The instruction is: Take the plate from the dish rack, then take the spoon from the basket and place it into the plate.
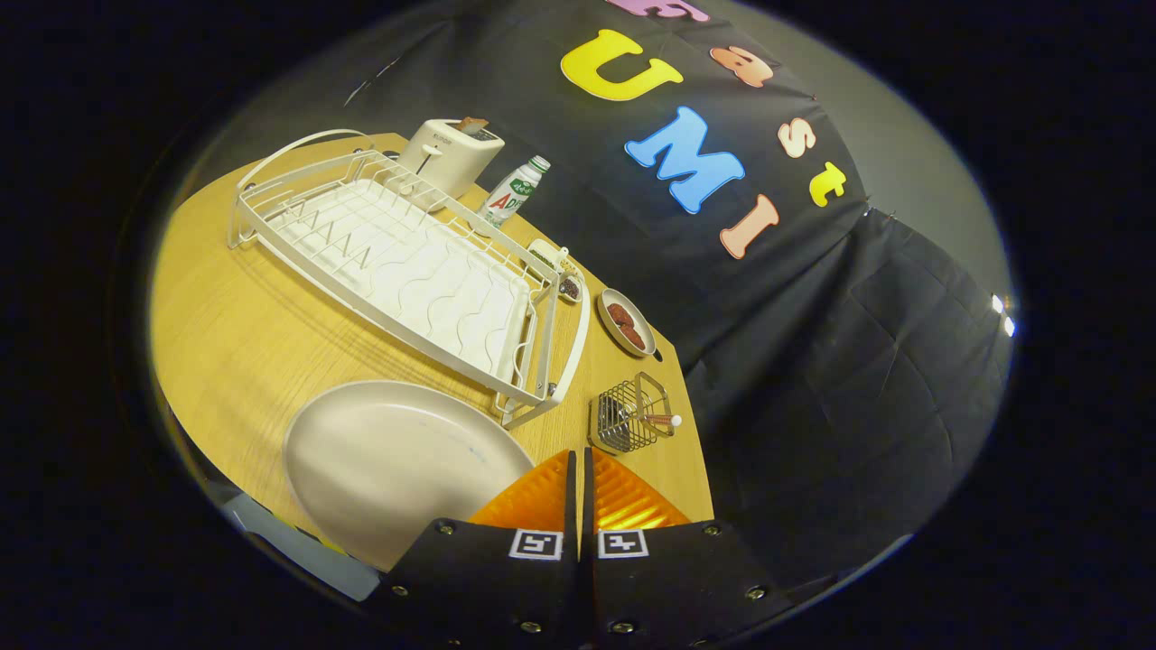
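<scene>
The gripper (578, 465) is seen with its two ribbed fingers (533, 496) pressed together, nothing held between them.

The plate (388, 456) is found lying flat on the wooden table (226, 334), just left of the fingers and touching their left edge in the view; it is round, smooth, pale and glossy, with a shallow raised rim.

The spoon (664, 420) is seen in the small wire basket (628, 415), just beyond the fingers and slightly right. Only its handle end is visible, laid across the basket's rim with the long axis running left to right and a small rounded tip pointing right. The bowl end cannot be made out inside the mesh.

The dish rack (397, 266), of white coated wire with a ribbed white drain tray, is noted beyond the plate, its long side running from far left to near right; no dishes stand in it.

Farther off, a cream toaster (449, 153), a small bottle (515, 190) and a dish of brown pieces (626, 322) are recorded along the table's far edge.
</scene>
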`<state>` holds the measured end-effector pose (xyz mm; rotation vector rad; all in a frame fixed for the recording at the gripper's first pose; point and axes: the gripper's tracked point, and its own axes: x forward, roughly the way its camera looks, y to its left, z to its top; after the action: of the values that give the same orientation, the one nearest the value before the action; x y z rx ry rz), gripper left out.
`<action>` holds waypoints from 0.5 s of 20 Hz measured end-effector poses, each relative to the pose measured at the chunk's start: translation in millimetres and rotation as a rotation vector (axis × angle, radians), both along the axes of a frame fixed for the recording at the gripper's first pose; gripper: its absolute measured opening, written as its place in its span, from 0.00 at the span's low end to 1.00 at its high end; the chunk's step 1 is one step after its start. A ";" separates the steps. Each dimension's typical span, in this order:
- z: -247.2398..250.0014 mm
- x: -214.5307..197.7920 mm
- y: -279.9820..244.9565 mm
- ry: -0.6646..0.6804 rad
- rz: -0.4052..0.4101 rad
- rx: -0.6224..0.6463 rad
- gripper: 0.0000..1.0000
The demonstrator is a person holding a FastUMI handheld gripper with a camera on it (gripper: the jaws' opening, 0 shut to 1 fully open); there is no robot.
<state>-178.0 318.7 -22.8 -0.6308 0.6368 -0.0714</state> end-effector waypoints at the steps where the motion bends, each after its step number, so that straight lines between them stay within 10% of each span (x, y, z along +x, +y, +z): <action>1: -2.8 0.1 -1.7 0.007 -0.003 0.000 0.00; 10: -14.7 -2.5 -15.3 0.045 -0.039 0.021 0.00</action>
<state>-180.5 303.4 -37.5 -0.6016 0.6928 -0.0866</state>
